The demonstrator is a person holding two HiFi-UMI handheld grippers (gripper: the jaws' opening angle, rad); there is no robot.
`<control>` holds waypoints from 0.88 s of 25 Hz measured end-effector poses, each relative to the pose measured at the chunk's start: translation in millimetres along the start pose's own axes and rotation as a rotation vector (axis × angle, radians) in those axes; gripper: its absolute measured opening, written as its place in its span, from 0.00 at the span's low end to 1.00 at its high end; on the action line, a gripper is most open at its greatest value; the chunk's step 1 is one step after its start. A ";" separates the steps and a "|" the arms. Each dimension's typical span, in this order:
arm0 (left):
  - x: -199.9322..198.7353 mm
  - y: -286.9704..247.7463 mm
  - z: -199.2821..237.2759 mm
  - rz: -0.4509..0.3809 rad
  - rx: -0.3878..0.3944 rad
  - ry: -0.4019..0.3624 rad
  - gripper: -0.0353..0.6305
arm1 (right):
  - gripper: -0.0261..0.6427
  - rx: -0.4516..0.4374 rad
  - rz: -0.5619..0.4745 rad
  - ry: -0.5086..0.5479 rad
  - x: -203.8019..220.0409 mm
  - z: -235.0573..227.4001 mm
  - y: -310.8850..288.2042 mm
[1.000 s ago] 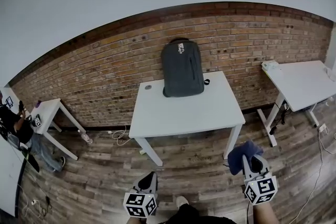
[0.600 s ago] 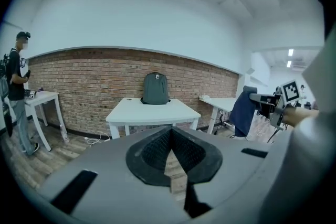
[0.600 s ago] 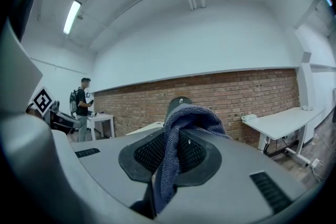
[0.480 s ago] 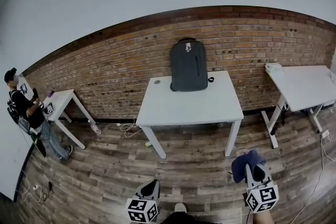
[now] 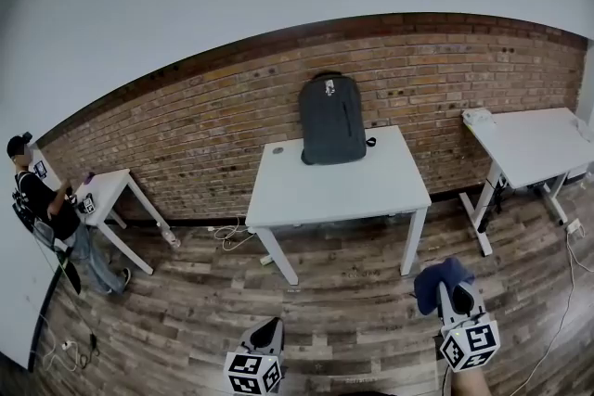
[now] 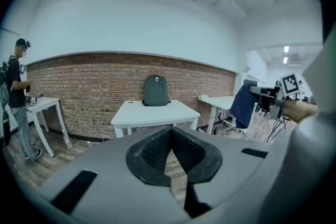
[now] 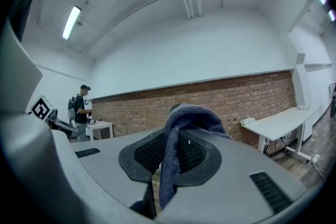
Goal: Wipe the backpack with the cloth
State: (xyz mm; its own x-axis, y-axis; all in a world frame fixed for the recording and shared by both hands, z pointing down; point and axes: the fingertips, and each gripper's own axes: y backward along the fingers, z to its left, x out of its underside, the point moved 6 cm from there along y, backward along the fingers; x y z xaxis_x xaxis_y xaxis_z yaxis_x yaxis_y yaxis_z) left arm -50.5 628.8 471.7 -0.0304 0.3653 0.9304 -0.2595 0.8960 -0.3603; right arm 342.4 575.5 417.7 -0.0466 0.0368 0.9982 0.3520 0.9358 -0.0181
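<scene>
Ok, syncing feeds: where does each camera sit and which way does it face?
Head view: on the head, looking down at backpack on table; left gripper, right gripper at bottom.
Left gripper view: rides left gripper, faces backpack; shut jaws show.
Right gripper view: rides right gripper, faces brick wall; jaws hold cloth.
Shared: backpack, head and left gripper views.

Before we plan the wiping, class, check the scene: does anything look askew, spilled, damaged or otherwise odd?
Nothing stands out. The backpack stands upright against the brick wall on the white table, and the cloth hangs pinched in the right gripper.
</scene>
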 end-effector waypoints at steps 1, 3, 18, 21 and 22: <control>2.3 3.4 5.1 -0.002 0.002 0.003 0.05 | 0.10 0.007 -0.002 0.010 -0.2 6.0 1.6; 5.2 10.3 16.8 -0.006 0.003 0.007 0.05 | 0.10 0.024 -0.011 0.028 -1.1 19.5 3.5; 20.6 45.5 64.8 -0.009 0.028 0.035 0.05 | 0.10 0.042 0.030 0.064 -2.4 86.1 21.4; 24.4 51.2 63.6 -0.002 0.035 0.033 0.05 | 0.10 0.044 0.038 0.062 1.1 90.1 30.5; 26.0 53.2 63.5 0.001 0.037 0.031 0.05 | 0.10 0.044 0.038 0.062 2.0 91.9 33.5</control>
State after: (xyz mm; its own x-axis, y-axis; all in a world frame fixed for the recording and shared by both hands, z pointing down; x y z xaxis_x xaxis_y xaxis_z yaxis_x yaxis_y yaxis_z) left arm -126.4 670.0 481.0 -0.0005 0.3742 0.9274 -0.2952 0.8860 -0.3577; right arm 268.2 639.1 414.0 0.0243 0.0522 0.9983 0.3112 0.9486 -0.0572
